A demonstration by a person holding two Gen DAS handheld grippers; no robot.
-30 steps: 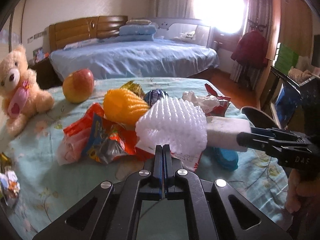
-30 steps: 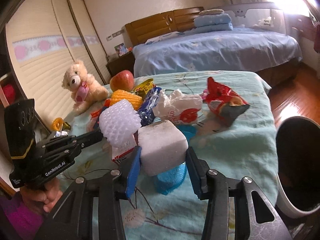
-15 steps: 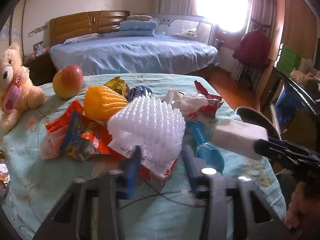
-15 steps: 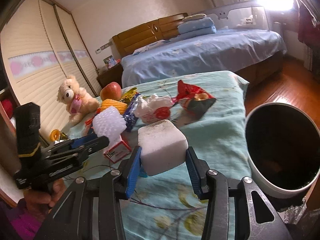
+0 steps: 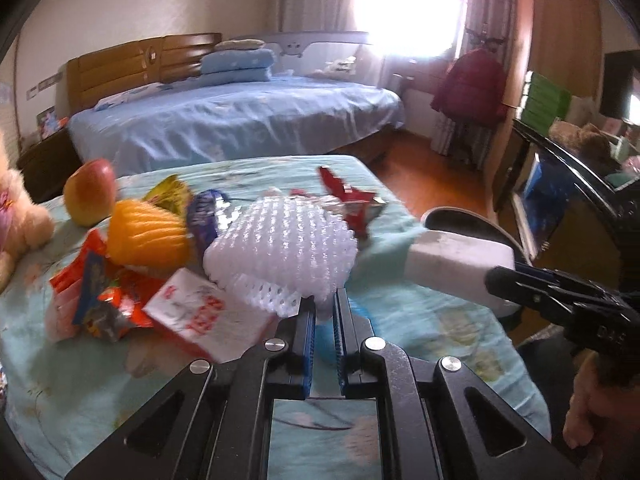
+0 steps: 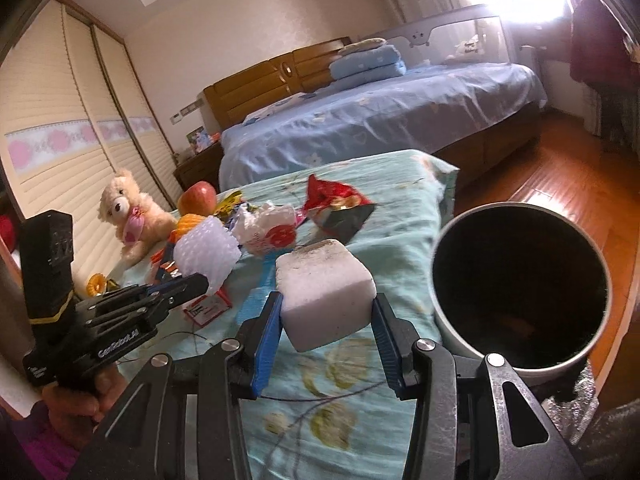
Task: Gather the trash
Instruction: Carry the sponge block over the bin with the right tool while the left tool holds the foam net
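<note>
My left gripper (image 5: 323,303) is shut on a white foam fruit net (image 5: 282,254) and holds it above the table. It shows in the right wrist view (image 6: 206,250) too. My right gripper (image 6: 326,312) is shut on a white foam block (image 6: 326,294), lifted near the table's right edge beside the round trash bin (image 6: 520,296). The block also shows at the right of the left wrist view (image 5: 456,268). Wrappers lie on the table: a red snack bag (image 6: 340,210), a crumpled white bag (image 6: 268,230), a red-and-white paper box (image 5: 204,320).
An apple (image 5: 90,192), an orange foam net (image 5: 146,236) and a teddy bear (image 6: 128,212) stand on the teal tablecloth (image 6: 352,380). A blue brush (image 6: 256,296) lies under the block. A blue bed (image 5: 232,120) is behind the table.
My left gripper opened and then shut on the foam net, lifting it. My right gripper carried the foam block rightwards to beside the bin.
</note>
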